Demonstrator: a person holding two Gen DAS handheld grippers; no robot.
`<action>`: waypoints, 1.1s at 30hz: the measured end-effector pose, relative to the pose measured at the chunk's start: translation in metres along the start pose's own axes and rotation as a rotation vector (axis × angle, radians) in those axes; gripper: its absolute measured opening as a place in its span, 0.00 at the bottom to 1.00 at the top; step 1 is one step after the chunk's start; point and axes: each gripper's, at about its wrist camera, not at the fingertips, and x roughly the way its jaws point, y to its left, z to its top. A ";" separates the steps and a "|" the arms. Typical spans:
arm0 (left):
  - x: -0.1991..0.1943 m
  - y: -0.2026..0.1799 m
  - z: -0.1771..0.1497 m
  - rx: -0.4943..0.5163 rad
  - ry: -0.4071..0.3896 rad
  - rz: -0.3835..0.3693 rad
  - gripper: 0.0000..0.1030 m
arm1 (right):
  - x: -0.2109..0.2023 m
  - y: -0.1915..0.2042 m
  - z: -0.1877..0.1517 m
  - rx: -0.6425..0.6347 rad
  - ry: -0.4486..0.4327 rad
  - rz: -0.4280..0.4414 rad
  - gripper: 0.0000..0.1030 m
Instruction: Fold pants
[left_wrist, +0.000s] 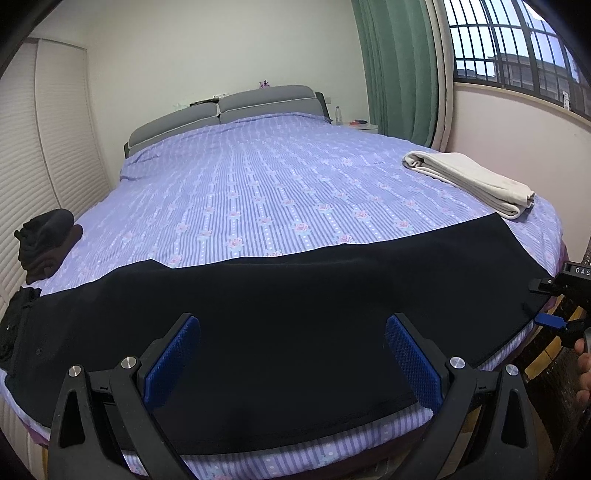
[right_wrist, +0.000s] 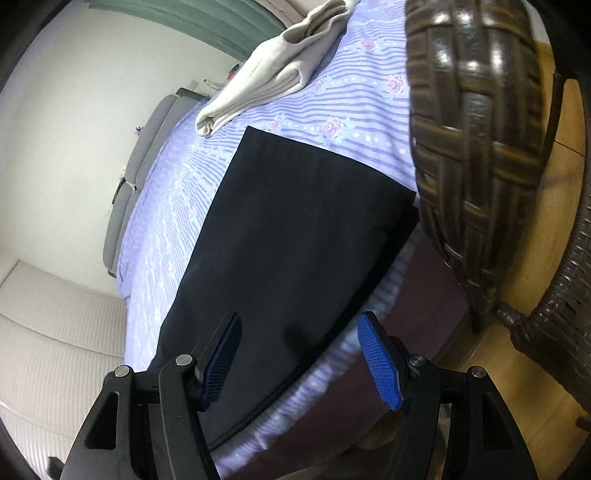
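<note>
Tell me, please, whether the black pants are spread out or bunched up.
Spread out: the black pants lie flat across the bed's near edge.

The middle of the bed beyond the black pants lies bare up to the headboard, leaving wide room for a claw to pass. A folded cream cloth sits near the right edge and a dark clothes heap at the left edge. A woven wicker chair crowds the bed's corner just beside the pants' hem, narrowing the way in there
</note>
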 end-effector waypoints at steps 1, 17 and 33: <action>0.000 0.000 0.000 -0.001 -0.001 0.000 1.00 | 0.001 0.001 0.001 -0.004 -0.002 -0.003 0.62; 0.004 0.000 0.001 0.000 0.001 0.000 1.00 | -0.007 -0.003 0.007 0.029 -0.107 0.002 0.47; 0.029 -0.003 -0.002 -0.024 0.080 0.022 1.00 | 0.006 0.030 0.022 -0.160 -0.101 -0.037 0.07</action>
